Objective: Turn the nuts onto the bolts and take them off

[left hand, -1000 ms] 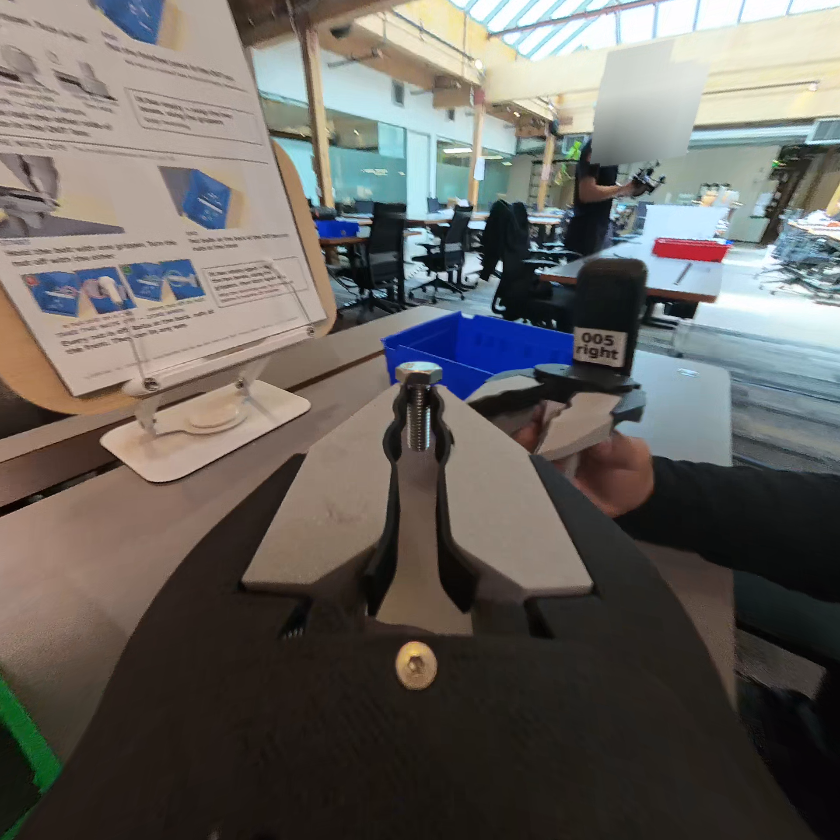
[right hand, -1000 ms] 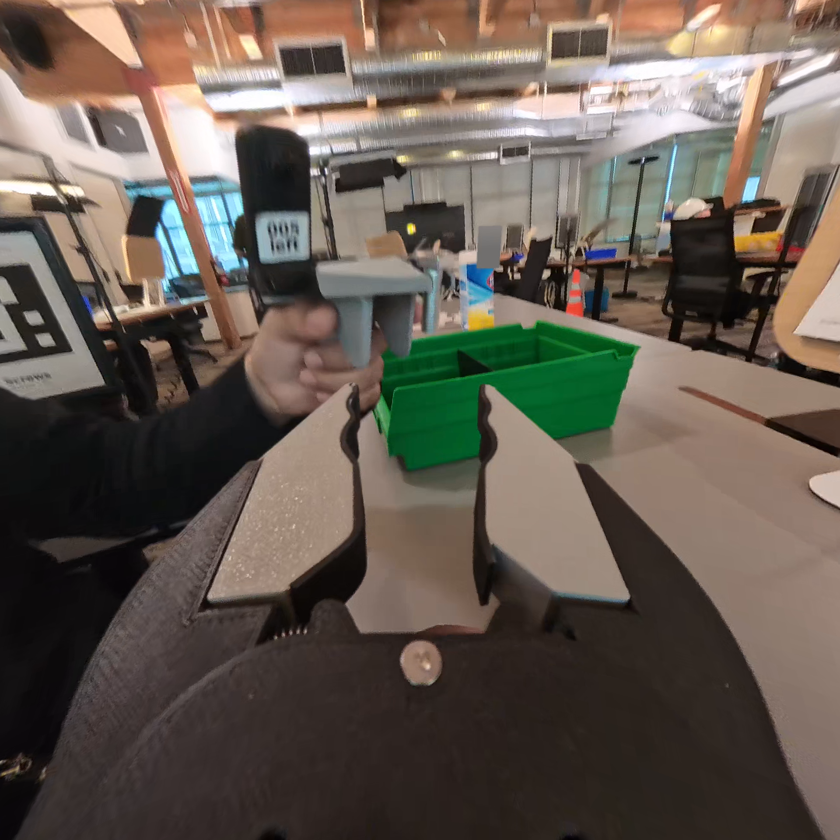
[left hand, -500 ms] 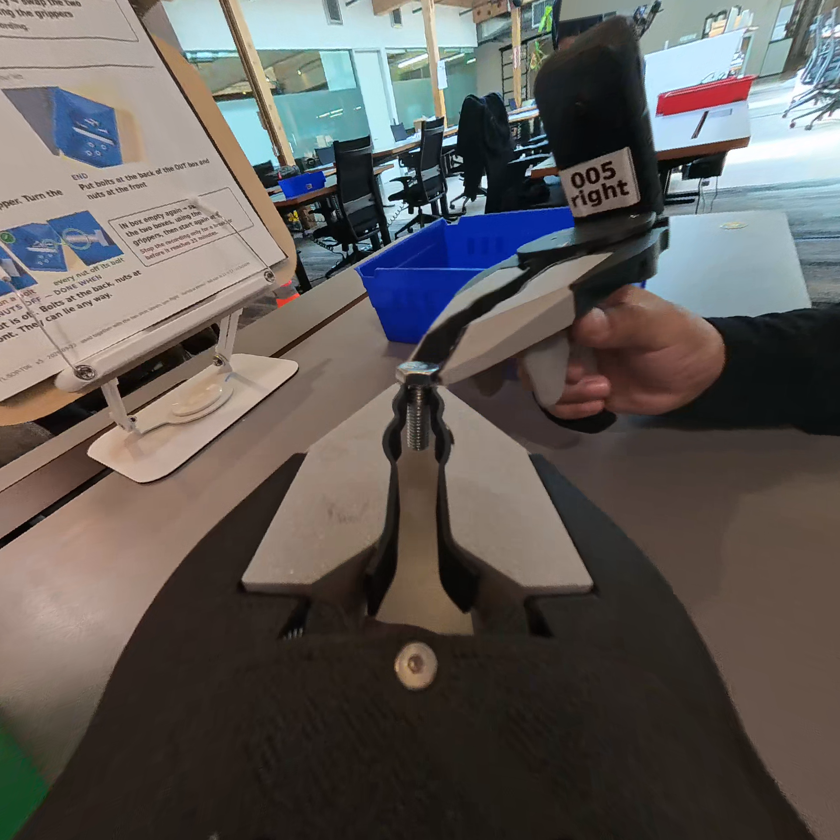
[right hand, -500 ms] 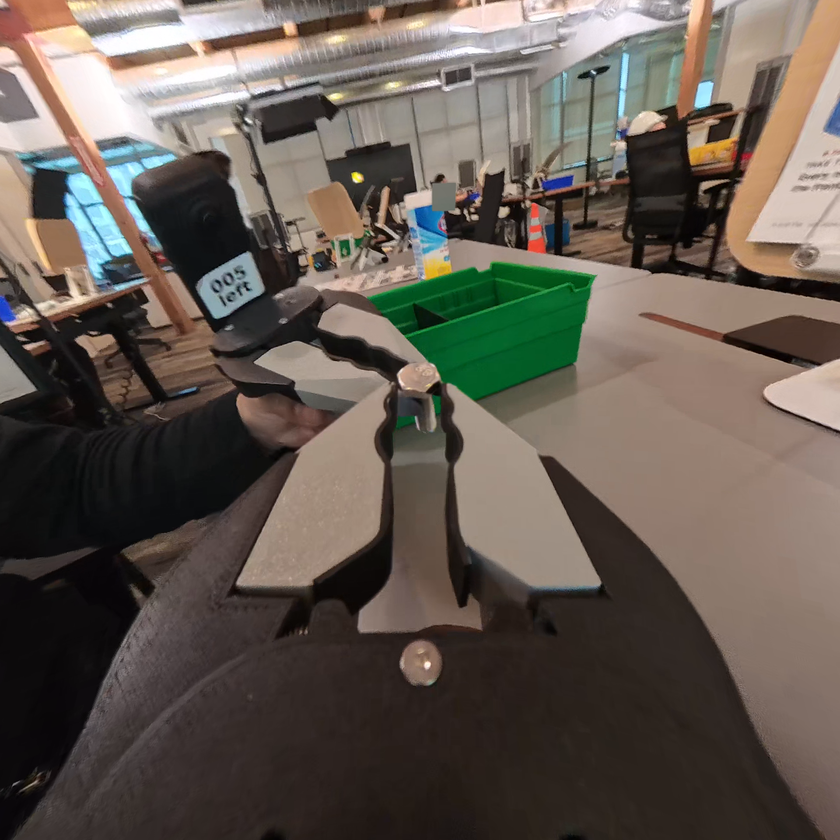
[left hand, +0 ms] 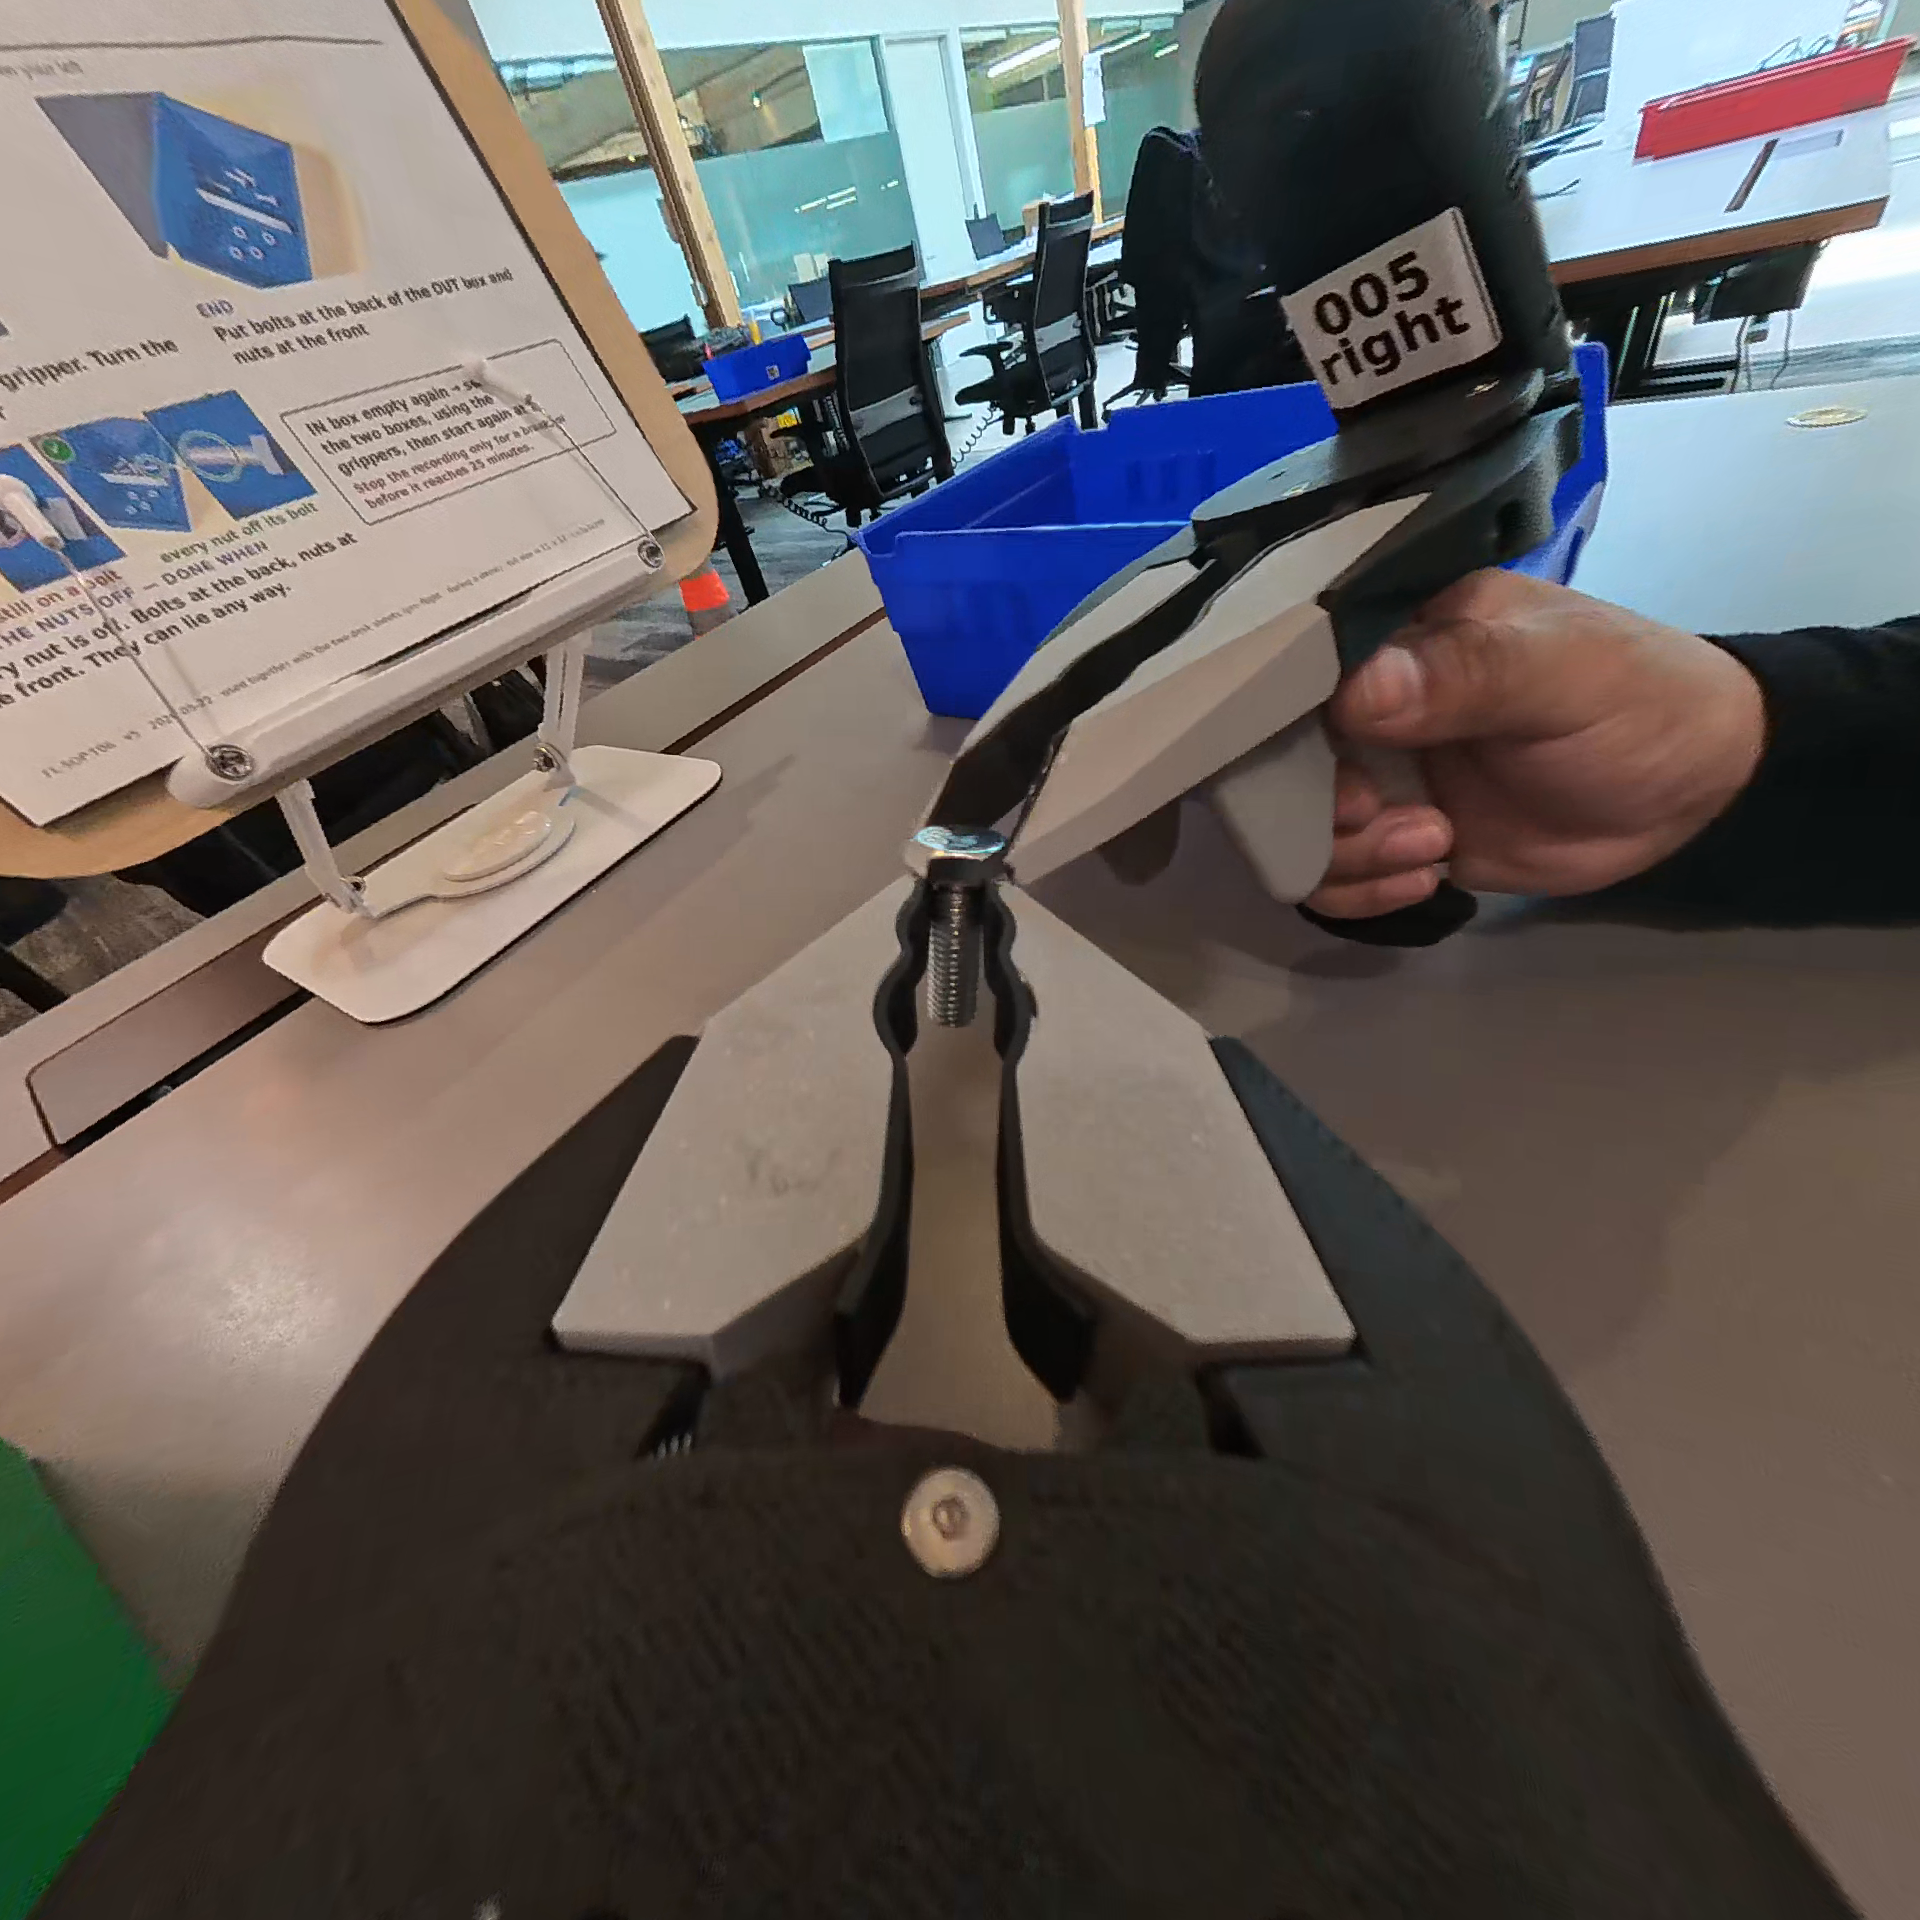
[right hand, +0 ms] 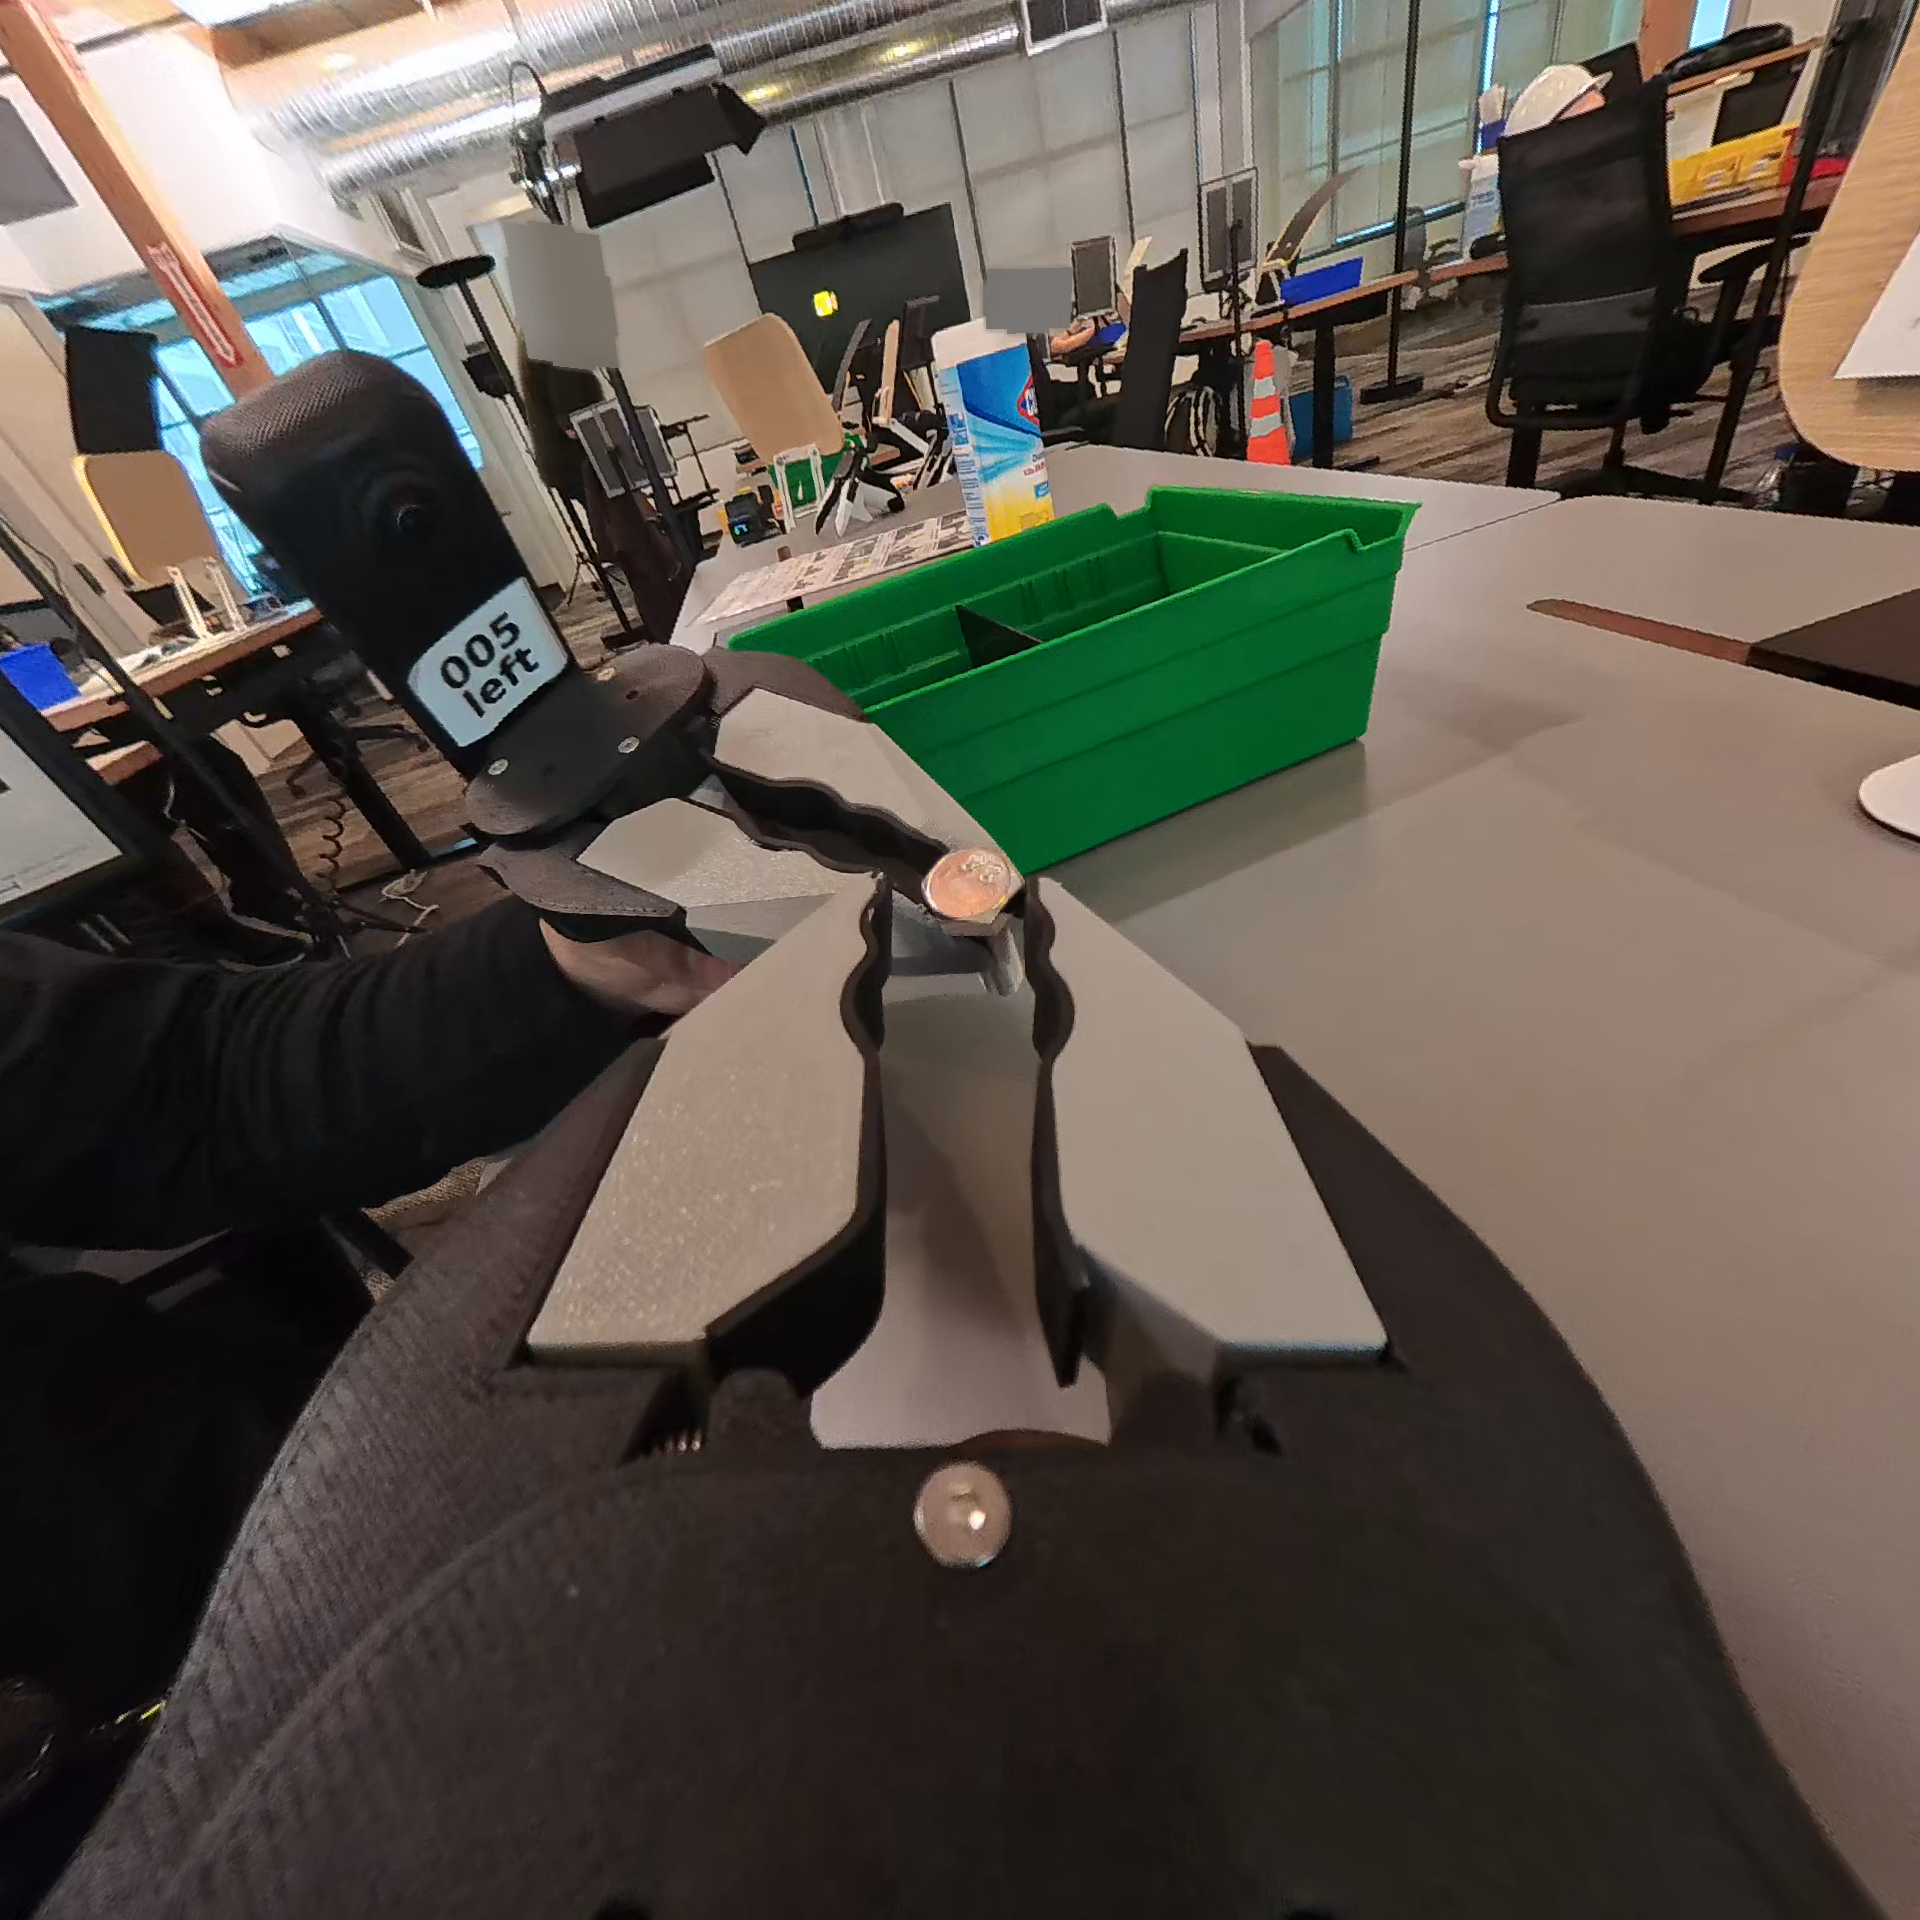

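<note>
Centrally, the left gripper (left hand: 953, 940) clamps the bolt (left hand: 954, 961) by its threads, head up, w/ bare grey table (left hand: 1558, 1195) at lower right. The right gripper (right hand: 951, 920), tips at the bolt head, stands parted w/o pinching it; blue bin (left hand: 1029, 561) upper centre, green bin (right hand: 1122, 665) upper right in the right wrist view.

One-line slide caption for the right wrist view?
Open right gripper brackets the hex head of a bolt clamped by the left gripper, green bin behind.
</note>
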The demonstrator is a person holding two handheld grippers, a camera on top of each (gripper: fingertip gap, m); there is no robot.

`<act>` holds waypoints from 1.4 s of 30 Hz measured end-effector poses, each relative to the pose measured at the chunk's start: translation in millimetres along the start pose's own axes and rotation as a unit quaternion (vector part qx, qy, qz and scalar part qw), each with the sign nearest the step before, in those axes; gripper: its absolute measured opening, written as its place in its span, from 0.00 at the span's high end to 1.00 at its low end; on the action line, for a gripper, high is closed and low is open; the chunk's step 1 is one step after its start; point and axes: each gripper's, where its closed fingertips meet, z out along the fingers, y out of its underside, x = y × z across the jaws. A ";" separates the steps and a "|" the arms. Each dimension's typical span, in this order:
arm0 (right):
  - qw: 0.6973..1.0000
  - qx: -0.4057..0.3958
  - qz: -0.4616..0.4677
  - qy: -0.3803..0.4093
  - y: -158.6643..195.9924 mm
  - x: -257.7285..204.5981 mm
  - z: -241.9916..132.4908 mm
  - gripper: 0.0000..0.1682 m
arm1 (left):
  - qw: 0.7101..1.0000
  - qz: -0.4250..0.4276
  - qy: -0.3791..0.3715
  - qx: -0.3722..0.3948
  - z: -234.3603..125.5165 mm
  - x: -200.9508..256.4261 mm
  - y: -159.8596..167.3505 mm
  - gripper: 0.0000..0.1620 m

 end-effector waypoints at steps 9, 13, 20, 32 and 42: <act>0.999 -0.008 0.033 0.001 5.7 7.9 0.2 0.91 | 0.997 0.064 -0.020 -0.030 4.0 1.9 9.8 0.96; 0.999 -0.032 0.037 0.019 13.5 14.3 1.3 0.90 | 0.990 0.117 -0.052 -0.054 8.5 -0.2 16.9 0.96; 0.996 -0.062 0.053 0.038 24.4 20.6 3.3 0.90 | 0.976 0.186 -0.089 -0.077 12.7 -2.6 24.4 0.96; 0.996 0.027 0.079 0.015 -9.6 20.8 -17.1 0.91 | 0.975 0.160 -0.130 -0.079 11.1 -18.5 28.9 0.89; 0.998 -0.001 0.054 -0.013 1.0 4.4 -3.1 0.91 | 0.996 0.056 -0.038 -0.049 15.9 3.7 24.9 0.96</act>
